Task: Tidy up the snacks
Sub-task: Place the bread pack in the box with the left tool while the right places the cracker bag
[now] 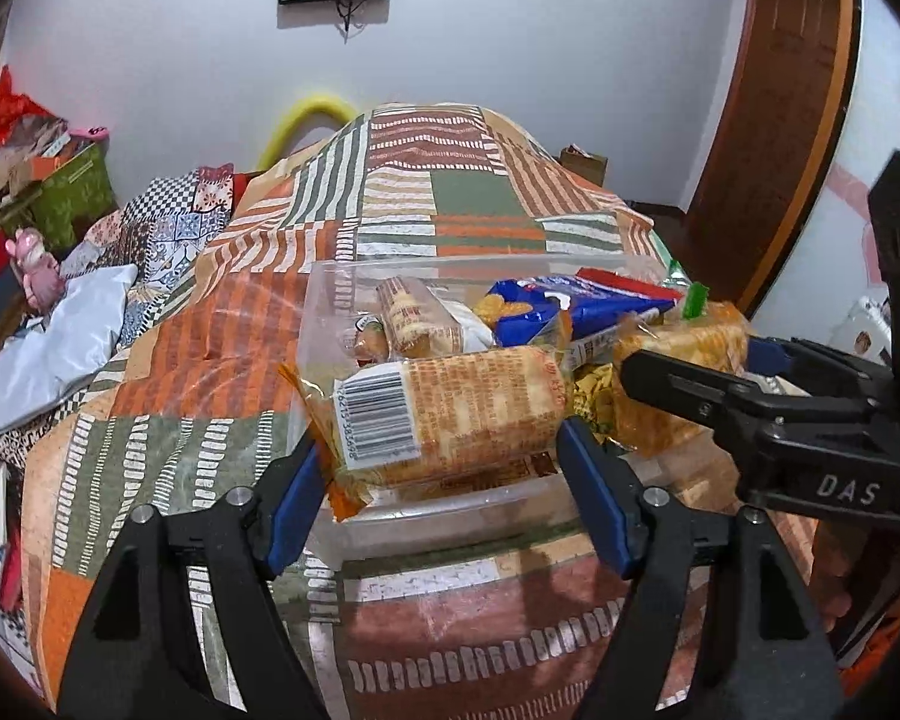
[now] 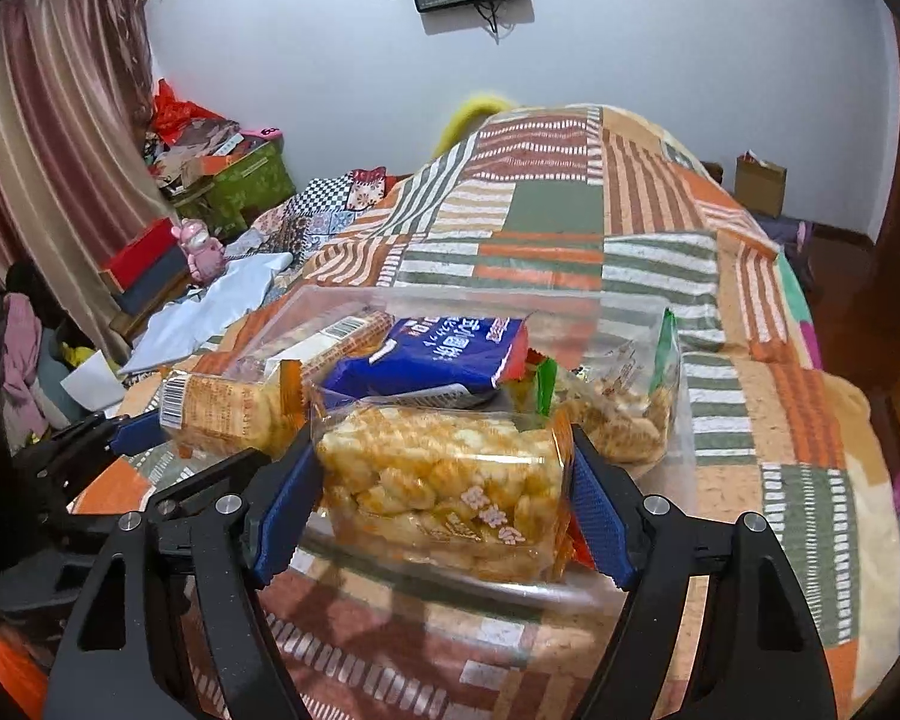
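A clear plastic box (image 1: 324, 306) (image 2: 630, 306) of snacks stands on the patterned blanket. My left gripper (image 1: 444, 450) is shut on an orange cracker packet with a barcode (image 1: 450, 408), its blue pads at the packet's two ends, over the box's near rim. My right gripper (image 2: 444, 450) is shut on a clear packet of golden rice crackers (image 2: 444, 480), with the pads pressing on both sides. In the box lie a blue packet (image 1: 570, 306) (image 2: 432, 354) and a green-edged bag of biscuits (image 2: 630, 402). Each view shows the other gripper: the right one (image 1: 714, 360), the left one (image 2: 120, 426).
The blanket (image 1: 210, 360) covers a bed that reaches back to the wall. To the left lie a white cloth (image 2: 210, 306), a pink toy (image 2: 201, 249) and a green box (image 2: 246, 180) piled with things. A wooden door (image 1: 768, 120) stands on the right.
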The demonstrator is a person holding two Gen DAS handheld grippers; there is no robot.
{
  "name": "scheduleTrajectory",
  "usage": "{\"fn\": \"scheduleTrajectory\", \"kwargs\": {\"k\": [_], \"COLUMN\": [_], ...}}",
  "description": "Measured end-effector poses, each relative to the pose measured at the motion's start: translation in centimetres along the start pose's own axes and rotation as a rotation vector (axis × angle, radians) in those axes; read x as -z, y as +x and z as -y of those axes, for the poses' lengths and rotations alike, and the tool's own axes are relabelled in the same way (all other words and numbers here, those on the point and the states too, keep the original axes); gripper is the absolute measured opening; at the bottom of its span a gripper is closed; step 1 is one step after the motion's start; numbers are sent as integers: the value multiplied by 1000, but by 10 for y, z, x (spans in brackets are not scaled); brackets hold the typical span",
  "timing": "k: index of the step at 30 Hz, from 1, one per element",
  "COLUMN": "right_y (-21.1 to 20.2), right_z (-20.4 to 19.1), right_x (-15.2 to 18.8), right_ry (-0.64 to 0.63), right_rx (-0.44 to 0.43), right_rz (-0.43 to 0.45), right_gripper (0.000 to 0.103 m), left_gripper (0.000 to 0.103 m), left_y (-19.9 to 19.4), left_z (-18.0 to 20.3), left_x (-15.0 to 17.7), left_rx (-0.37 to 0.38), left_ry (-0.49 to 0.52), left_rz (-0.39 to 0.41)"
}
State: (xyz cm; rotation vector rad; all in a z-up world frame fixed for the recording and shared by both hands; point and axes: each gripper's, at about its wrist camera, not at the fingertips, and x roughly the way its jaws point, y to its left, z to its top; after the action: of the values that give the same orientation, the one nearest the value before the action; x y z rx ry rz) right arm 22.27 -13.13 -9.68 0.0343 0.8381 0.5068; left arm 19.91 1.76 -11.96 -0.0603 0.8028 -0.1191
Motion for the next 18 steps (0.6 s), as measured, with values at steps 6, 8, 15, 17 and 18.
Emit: {"fn": "scheduleTrajectory", "kwargs": {"k": [6, 8, 15, 17, 18], "right_y": [2, 1, -22, -30, -37], "right_z": [0, 0, 3, 1, -1], "right_x": [-1, -2, -6, -7, -7], "right_ry": [-3, -1, 23, 15, 9], "right_rx": [4, 11, -12, -12, -12], "right_rz": [-16, -21, 10, 25, 37], "right_gripper": [76, 76, 78, 79, 79], "left_gripper": [75, 75, 75, 75, 75], "left_y": [11, 11, -8, -17, -22], "left_z": [-3, -2, 2, 2, 2], "left_x": [2, 2, -1, -3, -4], "left_rx": [21, 18, 24, 34, 38], "left_ry": [-23, -20, -16, -30, -36], "left_rz": [-31, -33, -1, 12, 21]}}
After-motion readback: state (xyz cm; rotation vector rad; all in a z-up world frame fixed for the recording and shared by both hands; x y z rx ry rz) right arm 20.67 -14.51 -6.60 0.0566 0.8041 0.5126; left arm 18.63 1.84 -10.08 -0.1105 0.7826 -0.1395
